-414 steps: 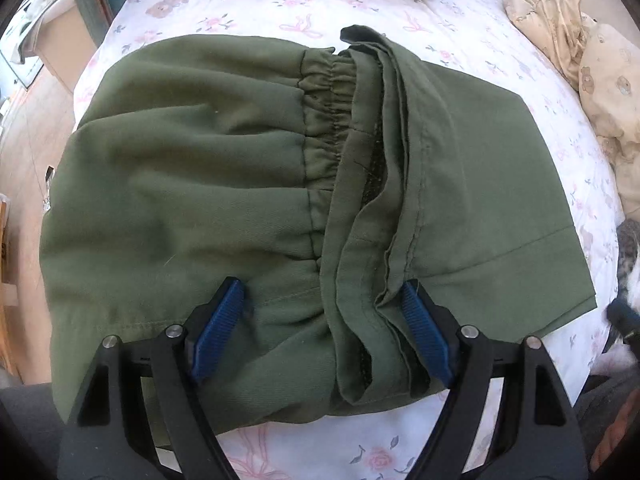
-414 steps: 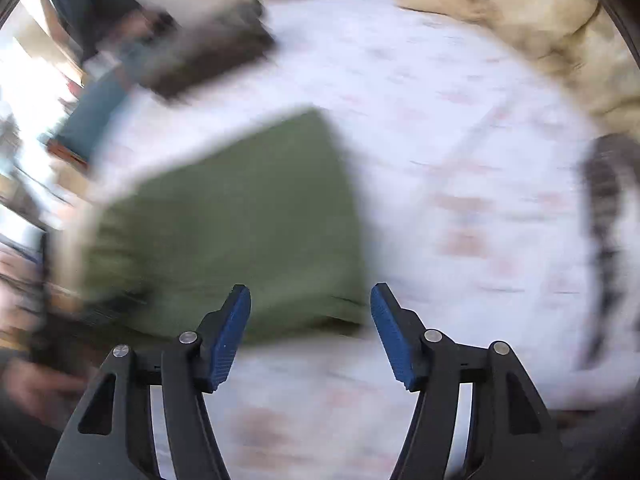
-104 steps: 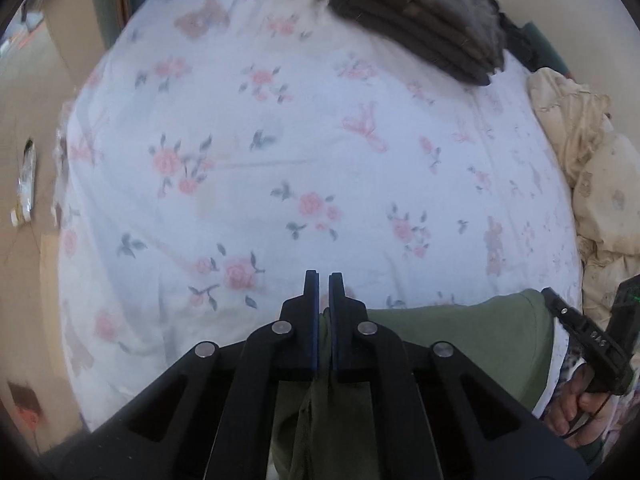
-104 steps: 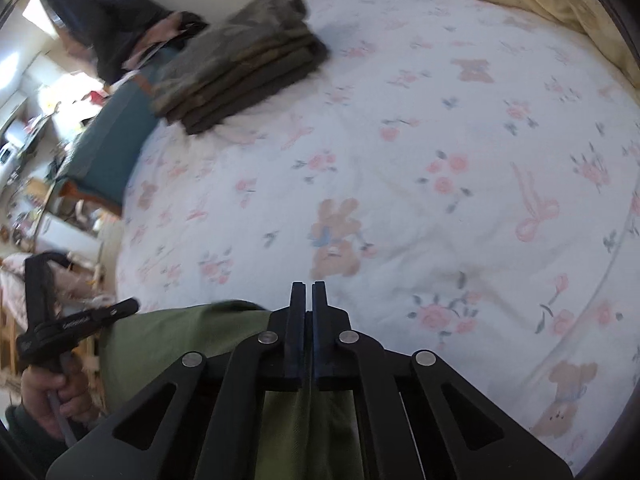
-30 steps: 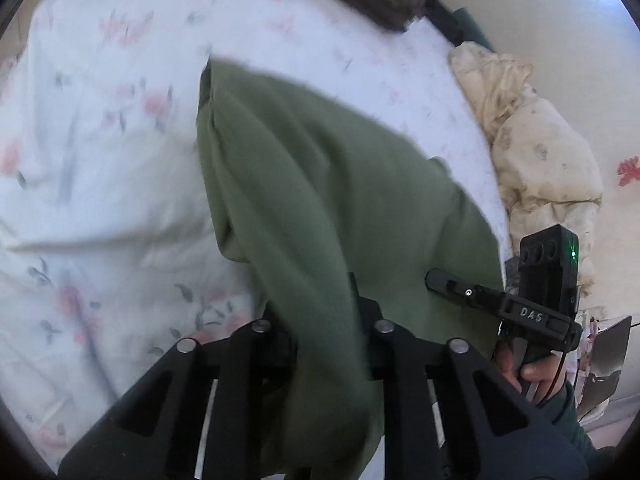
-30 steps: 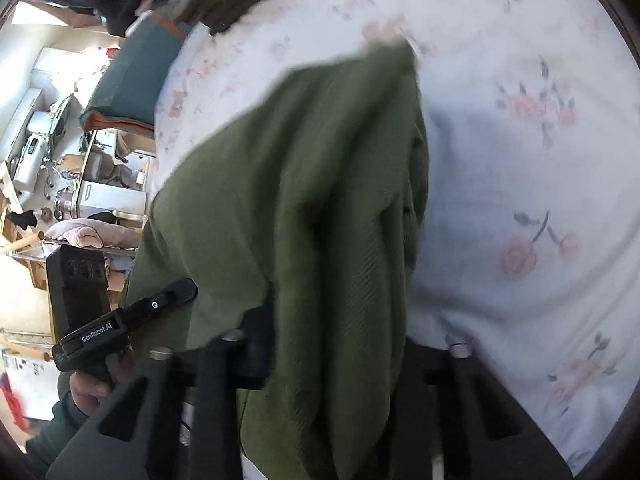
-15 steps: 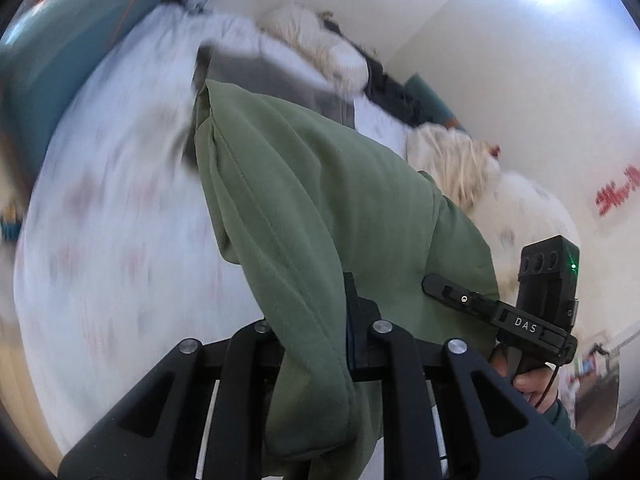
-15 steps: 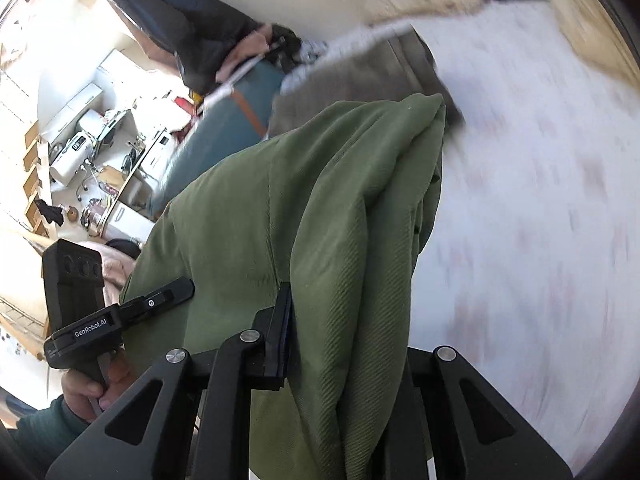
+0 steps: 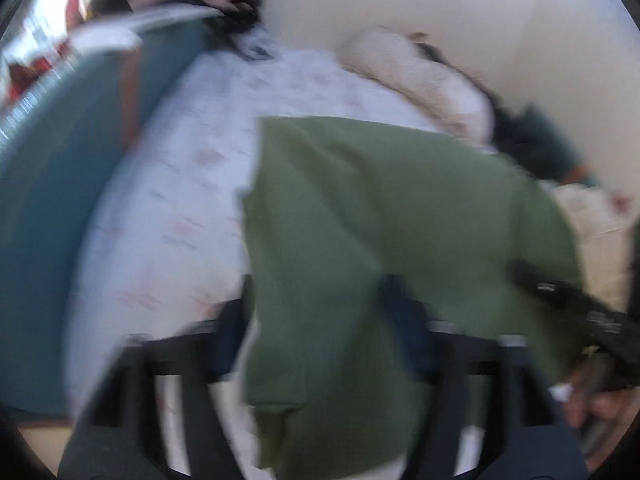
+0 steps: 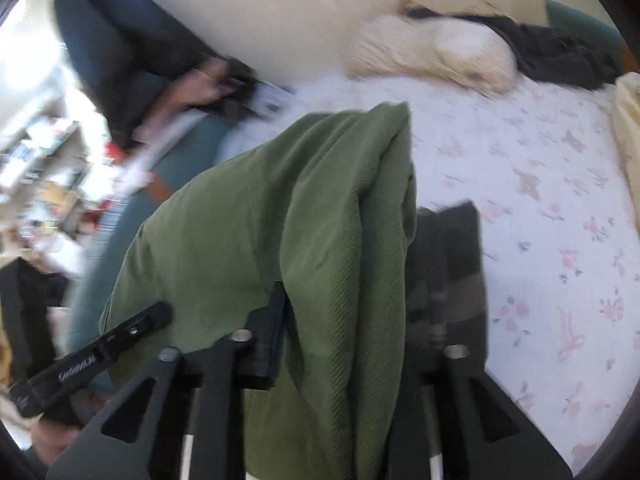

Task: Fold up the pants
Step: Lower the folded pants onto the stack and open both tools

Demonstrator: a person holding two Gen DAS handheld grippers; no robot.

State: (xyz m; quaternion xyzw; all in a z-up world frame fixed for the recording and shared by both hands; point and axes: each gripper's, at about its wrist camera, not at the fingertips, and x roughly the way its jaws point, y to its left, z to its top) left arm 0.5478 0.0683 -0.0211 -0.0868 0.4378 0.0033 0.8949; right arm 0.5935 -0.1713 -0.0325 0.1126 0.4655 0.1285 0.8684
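The left gripper (image 9: pixel 320 316) has its jaws spread, with the folded olive-green cotton pants (image 9: pixel 380 216) draped between and over them. The right gripper (image 10: pixel 352 320) also stands spread, the pants (image 10: pixel 304 216) hanging thick and bunched across its gap, ribbed weave showing. The bundle is held up above the white floral-print bed sheet (image 10: pixel 552 200). Half a second ago both grippers were pinching the fabric; now their jaws have parted. The left view is badly blurred. A cream pillow (image 10: pixel 436 52) lies at the head of the bed.
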